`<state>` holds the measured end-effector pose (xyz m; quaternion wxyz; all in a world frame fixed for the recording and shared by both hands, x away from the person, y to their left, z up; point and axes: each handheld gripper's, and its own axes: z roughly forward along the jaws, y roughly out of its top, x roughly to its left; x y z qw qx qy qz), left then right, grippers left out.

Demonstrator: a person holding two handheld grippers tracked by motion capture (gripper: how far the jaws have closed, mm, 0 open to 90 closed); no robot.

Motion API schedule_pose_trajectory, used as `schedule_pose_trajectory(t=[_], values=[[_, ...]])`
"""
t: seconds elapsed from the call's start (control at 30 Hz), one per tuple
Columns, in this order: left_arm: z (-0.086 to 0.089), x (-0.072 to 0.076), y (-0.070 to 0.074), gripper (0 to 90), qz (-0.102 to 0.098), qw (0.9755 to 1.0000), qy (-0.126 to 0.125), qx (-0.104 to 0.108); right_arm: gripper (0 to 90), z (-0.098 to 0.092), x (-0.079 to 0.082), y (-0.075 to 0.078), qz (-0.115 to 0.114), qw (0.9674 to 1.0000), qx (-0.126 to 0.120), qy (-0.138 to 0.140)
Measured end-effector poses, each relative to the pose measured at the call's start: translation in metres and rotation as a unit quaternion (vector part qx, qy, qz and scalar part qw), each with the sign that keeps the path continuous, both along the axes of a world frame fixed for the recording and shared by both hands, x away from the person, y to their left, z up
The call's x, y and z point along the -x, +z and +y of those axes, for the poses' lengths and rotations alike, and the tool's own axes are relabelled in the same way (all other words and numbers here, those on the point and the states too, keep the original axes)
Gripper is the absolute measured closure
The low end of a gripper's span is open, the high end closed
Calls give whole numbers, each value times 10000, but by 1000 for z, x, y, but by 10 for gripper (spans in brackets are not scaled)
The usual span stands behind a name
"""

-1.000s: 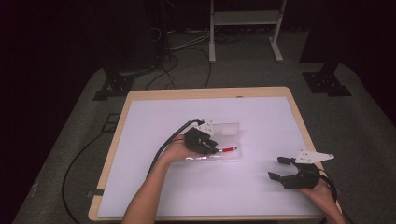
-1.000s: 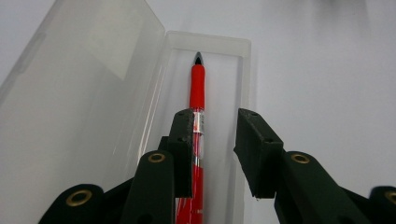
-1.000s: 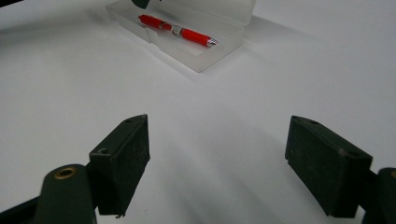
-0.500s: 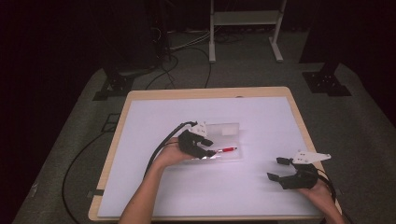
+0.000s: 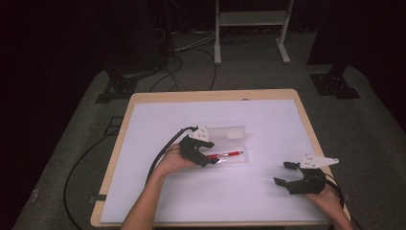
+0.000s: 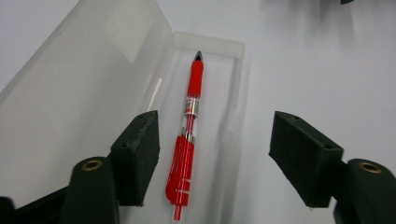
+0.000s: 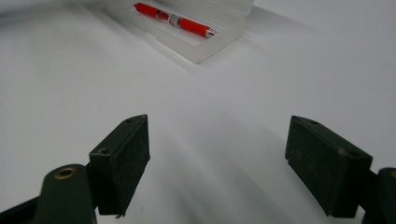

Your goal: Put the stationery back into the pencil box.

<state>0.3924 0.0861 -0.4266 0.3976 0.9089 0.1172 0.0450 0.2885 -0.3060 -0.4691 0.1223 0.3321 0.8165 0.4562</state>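
One red pen [image 6: 189,140] lies flat in the tray of an open clear case [image 6: 224,107], and the left claw [image 6: 215,158] hangs right over it, its jaws having just been opening. They now stand spread, the pen between them but touching neither pad. The pen's long axis runs straight away from that claw, tip at the far end, clip end nearest. So the jaws straddle it across its width, the line that matters for any pinch or release. The case's lid [image 6: 79,79] lies folded back on one side, just beside one jaw, and the tray's low wall stands close on the other. That leaves little room sideways and plenty upward.

From above, the case [image 5: 225,143] sits near the middle of the desk [image 5: 158,98], well clear of every edge. The right claw [image 5: 286,173] hovers near the desk's right front corner, jaws spread and empty, well apart from the pen. Bare white desk lies between it and the case's nearer end, so the left hand [image 5: 173,162] is plainly the closer one.
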Motion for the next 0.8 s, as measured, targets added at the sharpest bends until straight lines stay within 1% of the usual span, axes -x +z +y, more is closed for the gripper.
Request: schedule_pose_trajectory(t=[0.07,0.1,0.13,0.2,0.27,0.37,0.4,0.5,0.57,0.73,0.77,0.8], values=[[3,2,-2,290,58,10000,24,56,213,1,0,0,-1,10000,11,-2],[4,3,-2,288,35,9999,43,87,213,1,0,0,6,10000,19,3],[6,4,-3,279,64,9998,34,174,213,2,0,0,7,10000,32,10],[6,7,-3,262,50,9999,47,130,213,3,0,0,-4,10000,50,20],[6,8,-4,256,58,9999,47,143,213,3,0,0,7,10000,56,22],[5,12,-4,195,46,9999,73,109,213,3,-1,-1,2,10000,74,32],[5,13,-4,195,62,9999,61,116,213,4,-1,-1,6,10000,58,26],[5,16,-3,182,21,9999,59,136,213,5,0,0,16,10000,71,43],[7,17,-3,172,-1,9998,89,158,213,5,0,0,14,10000,79,49],[20,21,-5,166,37,9995,210,228,213,5,-1,-1,17,10000,79,44],[20,21,-5,165,37,9995,210,228,213,5,-1,-1,17,10000,79,44],[22,21,-5,165,2,9994,239,241,213,5,-1,-1,17,10000,83,46]])
